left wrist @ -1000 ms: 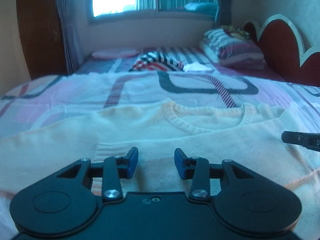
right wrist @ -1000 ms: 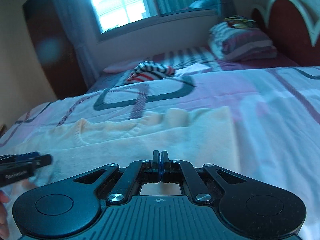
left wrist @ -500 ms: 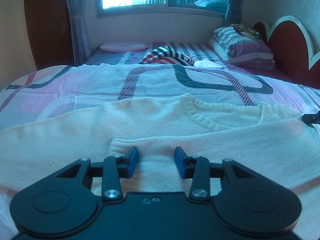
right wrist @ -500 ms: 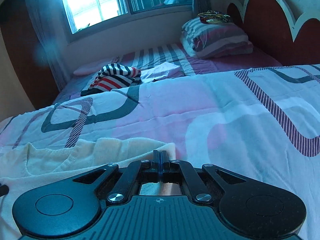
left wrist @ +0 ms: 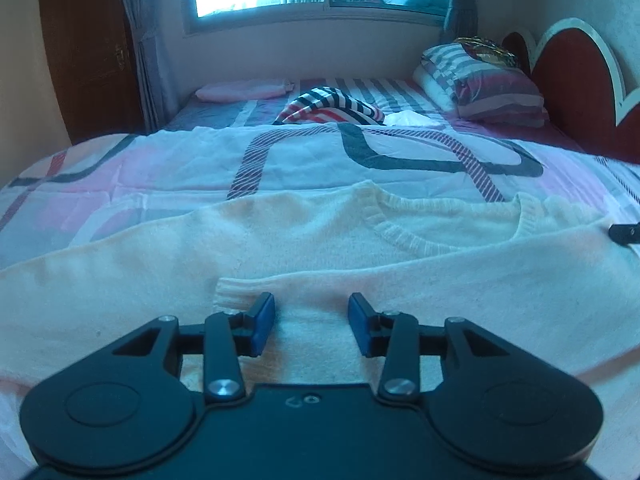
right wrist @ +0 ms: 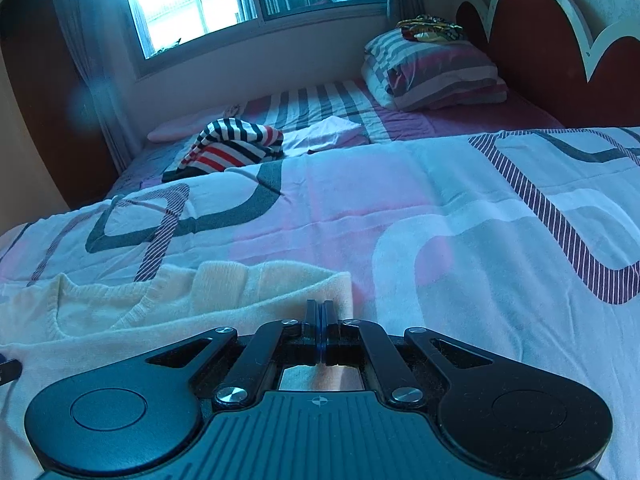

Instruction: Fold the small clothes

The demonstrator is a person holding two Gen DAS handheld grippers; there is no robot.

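A cream knit sweater (left wrist: 360,248) lies spread on the patterned bedspread (left wrist: 280,160), neckline away from me. One sleeve is folded across the body, its ribbed cuff (left wrist: 236,292) just ahead of my left gripper (left wrist: 311,326), which is open and empty over the fabric. In the right wrist view the sweater (right wrist: 168,320) shows at the lower left, its shoulder edge folded over. My right gripper (right wrist: 320,330) is shut at that edge; I cannot tell whether cloth is pinched between the pads. Its tip shows at the far right of the left wrist view (left wrist: 626,233).
A striped red, white and navy garment (right wrist: 232,148) and a folded white cloth (right wrist: 324,134) lie further up the bed. Striped pillows (right wrist: 432,68) stack against the red headboard (right wrist: 532,52). A pink pillow (left wrist: 244,90) lies under the window. A wooden wardrobe (left wrist: 88,52) stands left.
The right gripper has moved rightward along the sweater to its shoulder edge, still shut. The left gripper stays open over the folded sleeve, its view tilting up slightly.
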